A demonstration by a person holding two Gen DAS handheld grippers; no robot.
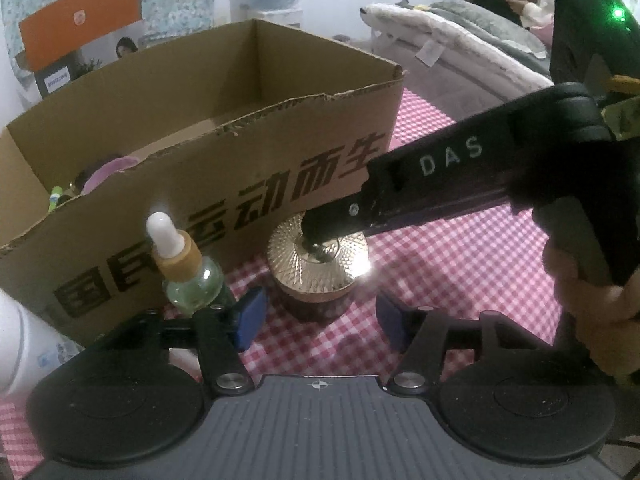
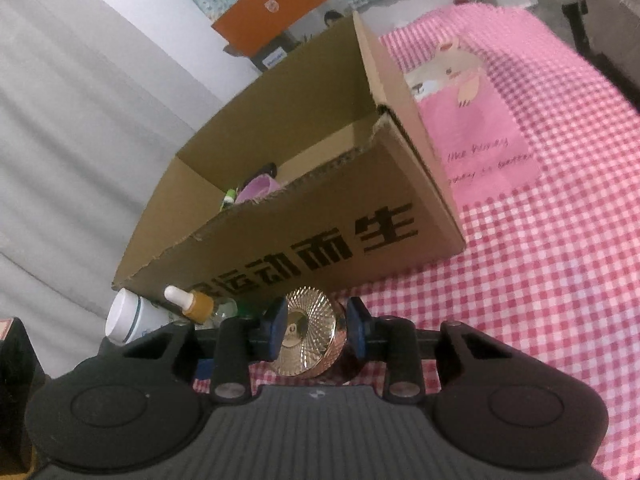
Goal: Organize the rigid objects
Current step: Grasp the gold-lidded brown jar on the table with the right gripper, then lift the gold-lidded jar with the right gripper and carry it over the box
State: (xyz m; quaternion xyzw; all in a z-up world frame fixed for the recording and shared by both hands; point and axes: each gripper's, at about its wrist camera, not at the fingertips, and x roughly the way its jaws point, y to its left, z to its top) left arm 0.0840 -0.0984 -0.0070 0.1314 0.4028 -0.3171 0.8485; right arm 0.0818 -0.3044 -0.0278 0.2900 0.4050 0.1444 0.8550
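Note:
A dark jar with a faceted gold lid [image 1: 316,268] stands on the pink checked cloth, right in front of an open cardboard box [image 1: 224,216]. My right gripper [image 2: 317,328] is shut on that gold lid [image 2: 306,332], one blue pad against each side. In the left wrist view it reaches in from the right, with its fingers [image 1: 320,228] on the lid's top. My left gripper [image 1: 320,320] is open, its blue pads standing clear on either side of the jar's base. A green glass dropper bottle [image 1: 188,276] with a white bulb stands just left of the jar.
The box [image 2: 320,248] holds a pink object [image 2: 258,188] and a small green item. A white bottle [image 2: 128,316] lies left of the dropper bottle [image 2: 188,304]. A hand [image 1: 592,320] holds the right gripper's handle. Checked cloth [image 2: 540,280] stretches away to the right. Bedding lies behind.

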